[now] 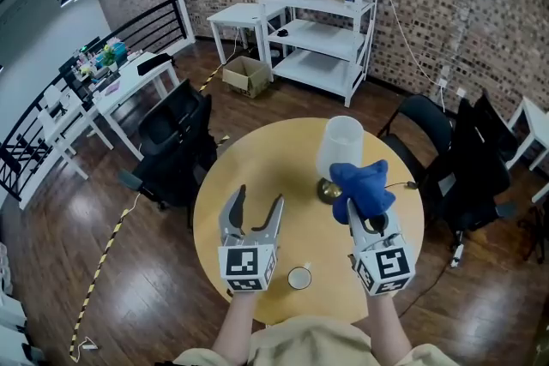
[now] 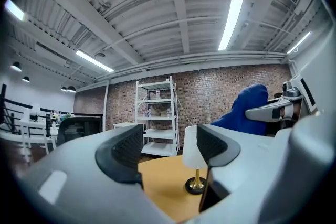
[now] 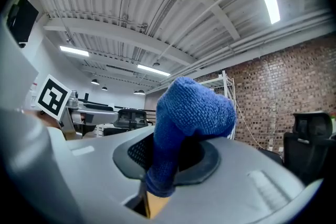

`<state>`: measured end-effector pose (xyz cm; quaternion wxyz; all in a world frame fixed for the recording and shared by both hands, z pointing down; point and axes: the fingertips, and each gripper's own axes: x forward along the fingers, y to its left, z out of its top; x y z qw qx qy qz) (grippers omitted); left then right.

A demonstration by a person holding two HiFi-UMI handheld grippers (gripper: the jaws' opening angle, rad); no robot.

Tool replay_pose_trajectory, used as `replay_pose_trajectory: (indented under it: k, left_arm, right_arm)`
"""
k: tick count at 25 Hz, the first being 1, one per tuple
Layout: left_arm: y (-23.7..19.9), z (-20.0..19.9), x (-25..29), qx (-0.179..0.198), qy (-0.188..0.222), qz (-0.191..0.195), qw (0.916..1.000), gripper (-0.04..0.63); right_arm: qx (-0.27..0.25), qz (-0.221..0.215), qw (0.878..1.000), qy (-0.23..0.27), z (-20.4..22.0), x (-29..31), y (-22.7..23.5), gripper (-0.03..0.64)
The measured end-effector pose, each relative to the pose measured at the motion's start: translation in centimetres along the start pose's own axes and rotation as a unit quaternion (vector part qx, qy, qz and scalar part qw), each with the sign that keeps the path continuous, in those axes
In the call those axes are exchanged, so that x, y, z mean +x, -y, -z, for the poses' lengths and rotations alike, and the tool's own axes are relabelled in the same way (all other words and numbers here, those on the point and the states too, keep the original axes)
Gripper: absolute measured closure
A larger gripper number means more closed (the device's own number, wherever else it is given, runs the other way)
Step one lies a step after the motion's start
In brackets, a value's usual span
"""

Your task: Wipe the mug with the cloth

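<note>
Two tongs hang over the desk (image 1: pixel 257 159): left tongs (image 1: pixel 259 198) open, empty; right tongs (image 1: pixel 358 208) squeeze the blue cloth (image 1: pixel 362 184). White lamp (image 1: pixel 340 146) just ahead, mug (image 1: pixel 299 277) between them.

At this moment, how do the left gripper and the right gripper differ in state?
The left gripper has its jaws wide apart; the right gripper has its jaws closed on the blue cloth. The left gripper holds nothing; the right gripper carries the cloth bunched up past its jaws. Both are held over the round table, pointing away from the person.
</note>
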<state>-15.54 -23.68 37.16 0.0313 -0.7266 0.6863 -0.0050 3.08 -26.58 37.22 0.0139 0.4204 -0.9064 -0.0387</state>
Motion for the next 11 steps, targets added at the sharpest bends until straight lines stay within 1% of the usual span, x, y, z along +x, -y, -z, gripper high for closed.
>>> replay_pose_trajectory:
  k: [11]
  left_arm:
    - [0.63, 0.09, 0.36, -0.001, 0.0, 0.006, 1.0, 0.301]
  right_arm:
    - [0.002, -0.004, 1.0, -0.003, 0.21, -0.24, -0.58, 0.537]
